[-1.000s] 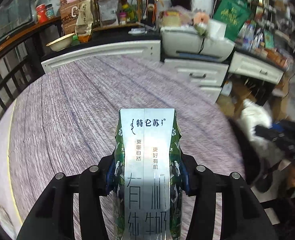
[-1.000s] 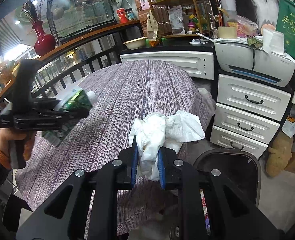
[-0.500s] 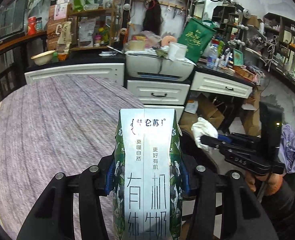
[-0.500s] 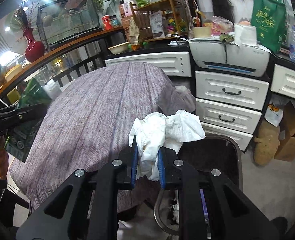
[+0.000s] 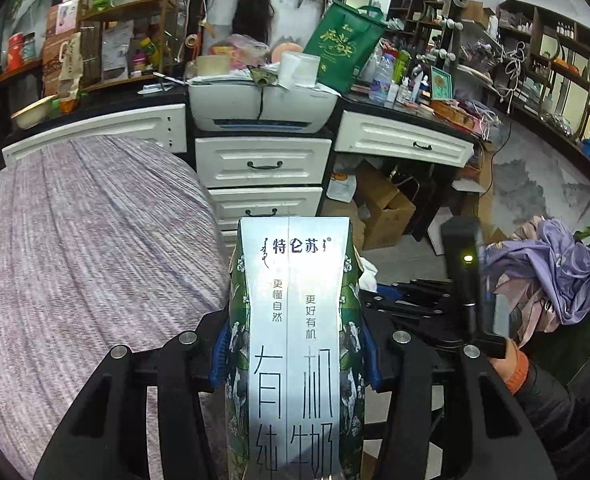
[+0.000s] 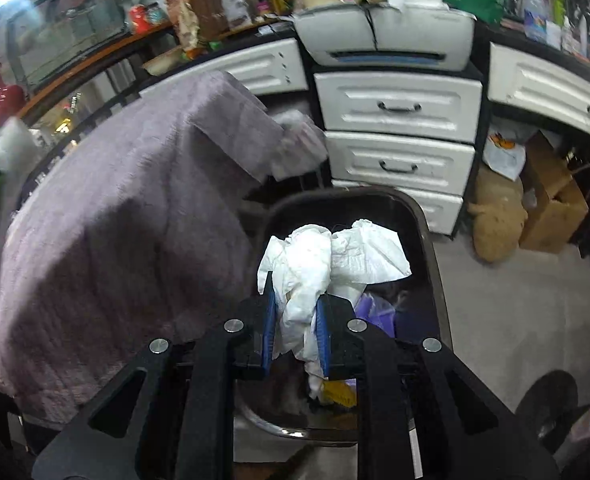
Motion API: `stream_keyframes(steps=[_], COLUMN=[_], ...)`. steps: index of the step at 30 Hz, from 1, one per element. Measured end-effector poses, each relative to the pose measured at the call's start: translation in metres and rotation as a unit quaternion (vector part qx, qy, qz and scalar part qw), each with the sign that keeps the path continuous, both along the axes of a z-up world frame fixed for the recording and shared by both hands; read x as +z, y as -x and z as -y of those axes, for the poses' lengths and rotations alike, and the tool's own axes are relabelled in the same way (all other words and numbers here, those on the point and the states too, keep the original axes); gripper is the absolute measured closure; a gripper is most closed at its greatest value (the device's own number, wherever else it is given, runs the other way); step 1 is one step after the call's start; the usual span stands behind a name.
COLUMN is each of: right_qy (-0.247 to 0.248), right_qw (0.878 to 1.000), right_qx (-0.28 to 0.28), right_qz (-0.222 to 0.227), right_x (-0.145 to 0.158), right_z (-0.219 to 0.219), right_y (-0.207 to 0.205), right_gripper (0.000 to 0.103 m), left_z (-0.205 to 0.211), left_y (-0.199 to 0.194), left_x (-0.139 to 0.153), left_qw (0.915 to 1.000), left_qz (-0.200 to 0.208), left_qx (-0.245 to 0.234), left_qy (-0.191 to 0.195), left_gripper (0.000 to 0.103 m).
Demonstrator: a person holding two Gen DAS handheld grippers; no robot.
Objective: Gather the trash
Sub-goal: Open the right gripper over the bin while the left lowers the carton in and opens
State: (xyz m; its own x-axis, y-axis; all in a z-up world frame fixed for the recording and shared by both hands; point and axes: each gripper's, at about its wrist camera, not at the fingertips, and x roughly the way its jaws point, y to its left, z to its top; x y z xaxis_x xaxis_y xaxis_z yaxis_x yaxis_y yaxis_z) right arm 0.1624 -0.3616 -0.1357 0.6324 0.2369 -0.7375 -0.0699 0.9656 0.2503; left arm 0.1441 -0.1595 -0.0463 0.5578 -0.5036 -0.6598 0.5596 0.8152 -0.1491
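Observation:
My left gripper (image 5: 295, 354) is shut on a silver and green milk carton (image 5: 295, 320), which stands upright between the blue pads at the right edge of the purple-clothed table (image 5: 75, 260). My right gripper (image 6: 295, 328) is shut on a crumpled white tissue (image 6: 327, 260) and hangs over the open dark trash bin (image 6: 427, 232) beside the table (image 6: 115, 240). Some trash lies at the bin's bottom. In the left wrist view the right gripper (image 5: 391, 296) shows at the right, held by a hand in an orange cuff (image 5: 515, 364).
White drawers (image 6: 399, 136) with a printer (image 6: 387, 36) on top stand behind the bin. Cardboard boxes (image 6: 551, 200) and a tan stuffed toy (image 6: 495, 220) sit on the floor to the right. Cluttered shelves line the back wall.
Both grippers swung right, off the table. The right one dropped with the tissue until it hung over the bin. The left one carried the carton to the table's right edge.

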Motion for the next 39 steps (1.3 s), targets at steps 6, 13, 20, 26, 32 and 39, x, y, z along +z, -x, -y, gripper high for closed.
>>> stream_keyframes(steps=[6,13,20,26,32,39], right_qy=[-0.002,-0.019,-0.014,0.002,-0.001,0.0], right_qw=[0.998,0.996,0.995,0.991,0.987,0.986], right_qx=[-0.03,-0.072,-0.101,-0.126,-0.141,-0.147], right_qz=[-0.052,-0.057,0.003,0.046,0.072,0.084], right_x=[-0.045,-0.052,-0.015,0.011,0.029,0.037], right_z=[0.015,0.03,0.045,0.059,0.069,0.073], right_y=[-0.015,-0.004,0.023,0.044,0.055,0.062], right_gripper=[0.067,0.029,0.019,0.017,0.016,0.015], left_z=[0.019,0.033,0.05,0.065,0.078,0.092], left_y=[-0.008,-0.013,-0.016,-0.024,-0.037,-0.047], left_x=[-0.02,-0.035,-0.043,-0.057,-0.074,-0.088], left_qw=[0.9996,0.9989,0.998,0.9964,0.9945,0.9914], left_qz=[-0.019,-0.031,-0.035,-0.046,-0.065,-0.077], left_qx=[-0.011,-0.018,-0.028,-0.032,-0.026,-0.02], left_qy=[-0.015,-0.031,-0.045,-0.064,-0.077,-0.104], left_gripper=[0.053,0.053,0.053,0.053,0.053,0.053])
